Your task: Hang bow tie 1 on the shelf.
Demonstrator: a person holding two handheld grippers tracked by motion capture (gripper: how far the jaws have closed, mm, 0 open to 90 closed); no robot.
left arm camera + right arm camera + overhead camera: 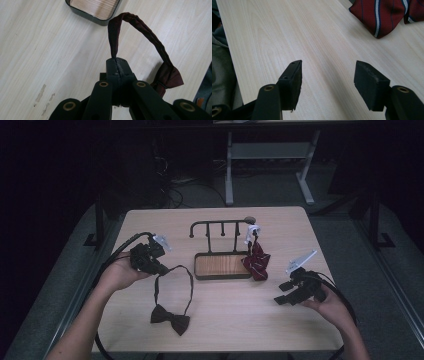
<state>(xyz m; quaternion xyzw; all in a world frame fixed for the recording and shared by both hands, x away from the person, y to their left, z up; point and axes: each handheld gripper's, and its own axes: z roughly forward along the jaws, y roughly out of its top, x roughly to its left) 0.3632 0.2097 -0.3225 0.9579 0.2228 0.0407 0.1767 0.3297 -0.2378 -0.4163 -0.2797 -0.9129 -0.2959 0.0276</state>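
Dark maroon bow tie (170,319) lying low and left of centre in the high view, knot flat on the bench (225,320), thin fabric strap looping up from it. Left hand-held gripper (161,268), left of centre in that view, pressed together on the strap; seen from the left gripper view, strap (140,27) pinched at the jaw tips and arching over to the soft, pleated bow (170,75) at lower right. Strap cloth matte, folded flat, faintly ribbed along the edge.

Right hand-held gripper (281,293) at lower right of the high view, jaws spread with nothing between them; square black pads (292,83) above bare wood in the right gripper view.

Red striped necktie (256,261) hanging at centre from a black metal rack (220,223) with rounded hooks, its woven tip (377,17) at upper right of the right gripper view. Rack base a dark-rimmed rectangular tray (197,268) with a wood-grain floor.

Bench top pale, straight-grained laminate with rounded corners, a few scuffs at lower left of the left gripper view. Room beyond dim; grey floor, white desk legs (229,175) and possibly cables at top of the high view.
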